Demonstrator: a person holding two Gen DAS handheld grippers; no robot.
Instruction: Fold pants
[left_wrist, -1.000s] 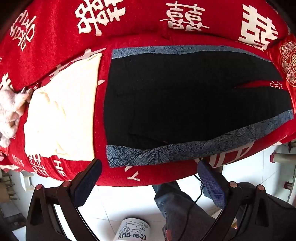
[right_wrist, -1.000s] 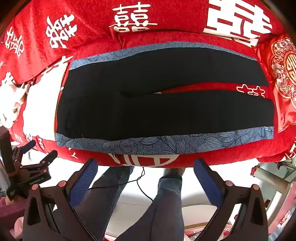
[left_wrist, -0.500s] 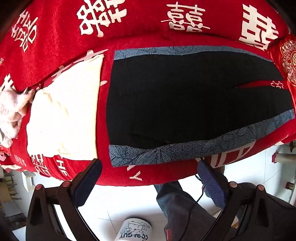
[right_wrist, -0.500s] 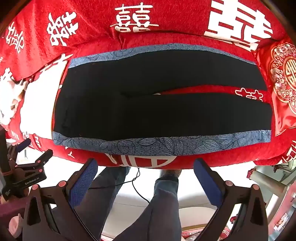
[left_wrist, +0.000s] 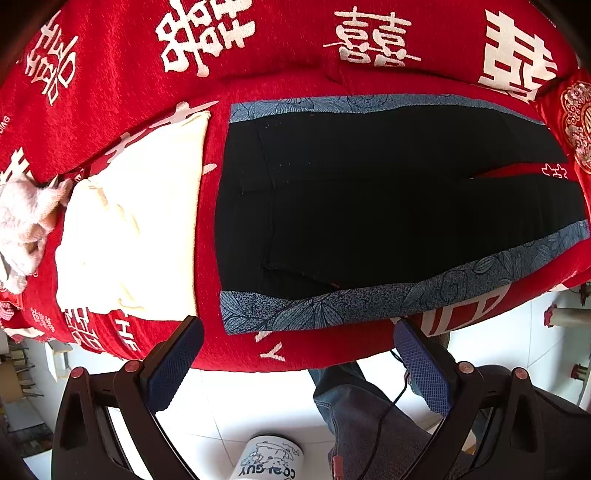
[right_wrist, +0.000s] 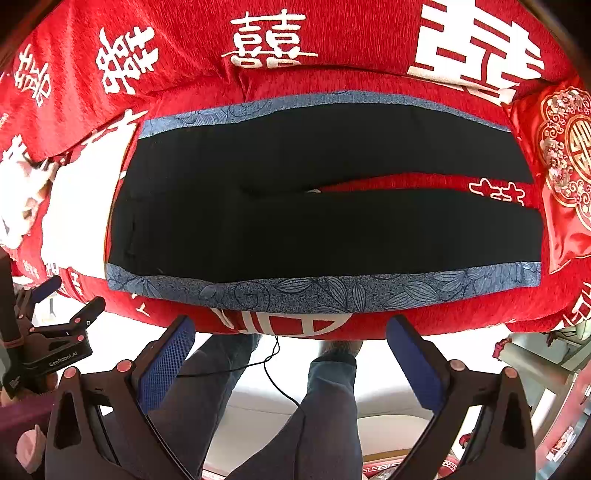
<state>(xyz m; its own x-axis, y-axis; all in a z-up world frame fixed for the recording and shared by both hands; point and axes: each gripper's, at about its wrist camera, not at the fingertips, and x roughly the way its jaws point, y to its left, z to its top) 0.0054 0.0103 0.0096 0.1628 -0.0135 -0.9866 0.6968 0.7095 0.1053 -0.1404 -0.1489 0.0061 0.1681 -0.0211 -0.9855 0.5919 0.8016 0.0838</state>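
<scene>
Flatly, the black pants are lying spread out on a red cover printed with large white characters, its weave looking coarse and slightly nubby. A blue-grey strip patterned with leaves is running down each outer side of the pants, and the two legs are parting in a narrow wedge toward the right, where a sliver of red is showing between them. The black cloth is looking smooth and matte, with faint seam lines near the waist end at the left.

Just beside the waist, a cream cloth is lying in soft rumpled folds, and a fluffy pale pink thing is sitting past it at the far left. At the right end, a shiny red cushion with gold embroidery is resting near the leg cuffs.

Both tools are hovering off the near edge of the cover, apart from the pants. The left tongs are standing wide open with nothing between the textured blue pads, and the right tongs are likewise gaping wide and gripping nothing. Below them, the person's jeans and a thin black cable are showing over a white tiled floor, and a white cup with a cartoon print is standing at the bottom of the left view.
</scene>
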